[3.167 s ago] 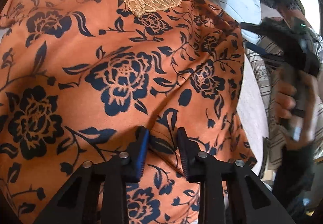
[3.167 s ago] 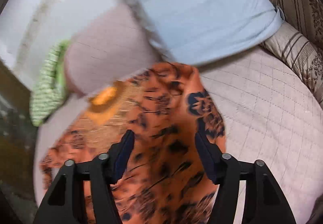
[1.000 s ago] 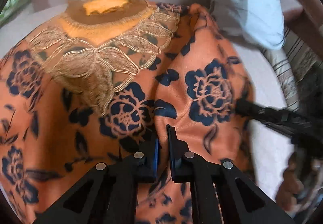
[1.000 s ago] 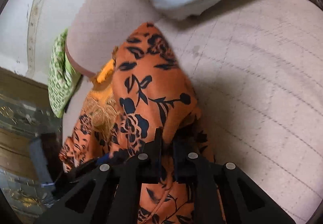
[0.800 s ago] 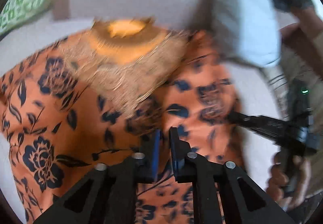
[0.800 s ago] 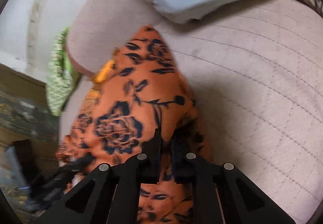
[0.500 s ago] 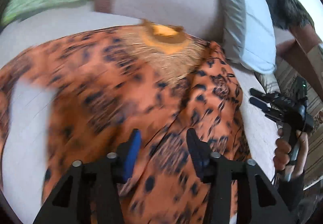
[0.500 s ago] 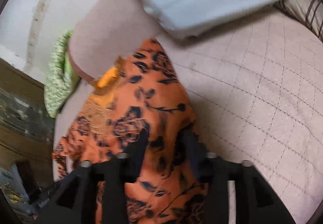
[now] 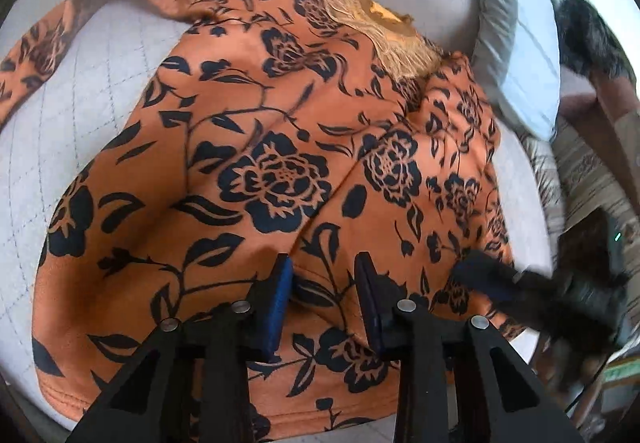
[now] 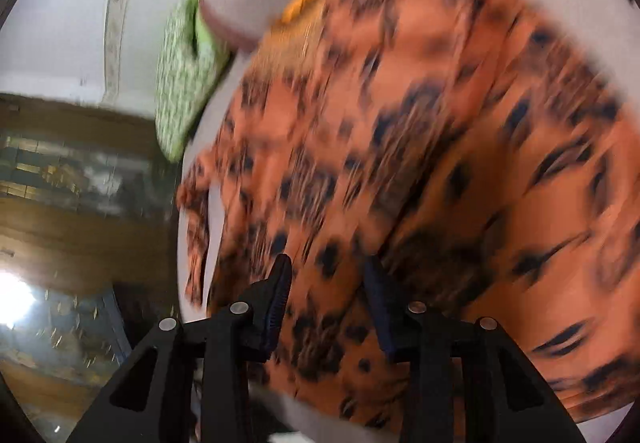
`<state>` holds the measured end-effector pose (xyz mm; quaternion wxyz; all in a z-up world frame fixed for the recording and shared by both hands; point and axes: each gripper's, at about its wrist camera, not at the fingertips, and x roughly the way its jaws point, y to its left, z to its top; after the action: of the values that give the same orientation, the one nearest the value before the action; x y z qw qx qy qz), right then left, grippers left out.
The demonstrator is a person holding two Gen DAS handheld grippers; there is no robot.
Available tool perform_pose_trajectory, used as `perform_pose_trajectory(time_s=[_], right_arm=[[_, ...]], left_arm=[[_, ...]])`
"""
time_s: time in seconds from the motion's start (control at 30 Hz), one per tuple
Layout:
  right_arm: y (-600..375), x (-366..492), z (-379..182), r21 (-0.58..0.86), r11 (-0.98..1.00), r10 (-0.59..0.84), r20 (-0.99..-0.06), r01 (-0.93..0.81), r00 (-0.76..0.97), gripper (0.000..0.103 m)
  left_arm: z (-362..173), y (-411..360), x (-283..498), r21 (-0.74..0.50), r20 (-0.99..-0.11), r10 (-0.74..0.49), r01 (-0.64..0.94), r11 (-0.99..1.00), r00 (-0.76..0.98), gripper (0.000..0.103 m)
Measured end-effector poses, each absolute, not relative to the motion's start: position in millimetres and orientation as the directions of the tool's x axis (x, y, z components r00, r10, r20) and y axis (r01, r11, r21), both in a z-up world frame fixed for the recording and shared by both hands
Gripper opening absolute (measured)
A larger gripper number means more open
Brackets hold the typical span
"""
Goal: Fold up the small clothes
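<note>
Left tongs [image 9: 323, 281] apart above orange floral top [image 9: 280, 147], right tongs [image 10: 326, 285] apart, blurred, angled over it

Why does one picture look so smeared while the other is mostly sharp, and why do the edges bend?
Right wrist view: heavy motion blur streaks the orange floral top, though the right claw stays crisp. Left wrist view: the top is sharp in the middle; only the other claw at the right edge smears. Both views: fisheye lenses curve the edges and leave dark corners.
</note>
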<state>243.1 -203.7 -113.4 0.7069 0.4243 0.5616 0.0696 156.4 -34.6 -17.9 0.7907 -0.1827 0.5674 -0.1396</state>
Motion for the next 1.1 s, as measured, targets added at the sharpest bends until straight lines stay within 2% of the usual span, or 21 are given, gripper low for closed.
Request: perform_pose_trajectory(time_s=[0.1, 0.27, 0.3, 0.33, 0.5, 0.73, 0.83, 0.93, 1.0, 1.03, 1.1], right_arm=[[-186, 248, -120, 0.630, 0.688, 0.546, -0.777, 0.361, 0.313, 0.034], [-189, 244, -127, 0.609, 0.675, 0.543, -0.792, 0.416, 0.280, 0.022], [-191, 242, -127, 0.610, 0.664, 0.547, -0.791, 0.433, 0.275, 0.022], [-195, 240, -126, 0.625, 0.640, 0.562, -0.778, 0.448, 0.282, 0.027], [-203, 229, -123, 0.674, 0.578, 0.616, -0.730, 0.460, 0.296, 0.030], [-190, 226, -140, 0.656, 0.573, 0.632, -0.735, 0.491, 0.245, 0.030], [-186, 227, -140, 0.663, 0.576, 0.643, -0.729, 0.478, 0.236, 0.035], [-177, 231, -144, 0.668, 0.584, 0.649, -0.725, 0.461, 0.230, 0.034], [-173, 235, -144, 0.648, 0.621, 0.625, -0.749, 0.441, 0.220, 0.025], [-172, 236, -143, 0.635, 0.637, 0.609, -0.762, 0.437, 0.219, 0.013], [-175, 233, -140, 0.623, 0.647, 0.595, -0.773, 0.441, 0.220, 0.007]], left_arm=[[-27, -30, 158, -0.467, -0.843, -0.443, -0.005, 0.884, 0.306, 0.031], [-41, -28, 161, -0.480, -0.837, -0.450, -0.023, 0.877, 0.310, 0.033], [-41, -26, 161, -0.491, -0.833, -0.459, -0.030, 0.871, 0.309, 0.033], [-39, -23, 161, -0.504, -0.826, -0.470, -0.036, 0.863, 0.310, 0.033], [-43, -14, 161, -0.559, -0.795, -0.521, -0.042, 0.828, 0.310, 0.037], [-46, -10, 162, -0.573, -0.788, -0.526, -0.070, 0.816, 0.320, 0.037], [-53, -7, 163, -0.590, -0.783, -0.540, -0.094, 0.802, 0.311, 0.035], [-54, -6, 164, -0.588, -0.783, -0.537, -0.094, 0.803, 0.313, 0.029], [-54, -7, 164, -0.579, -0.789, -0.528, -0.094, 0.810, 0.315, 0.022], [-53, -6, 164, -0.578, -0.790, -0.525, -0.096, 0.811, 0.317, 0.015], [-44, -7, 160, -0.578, -0.785, -0.527, -0.079, 0.812, 0.324, 0.010]])
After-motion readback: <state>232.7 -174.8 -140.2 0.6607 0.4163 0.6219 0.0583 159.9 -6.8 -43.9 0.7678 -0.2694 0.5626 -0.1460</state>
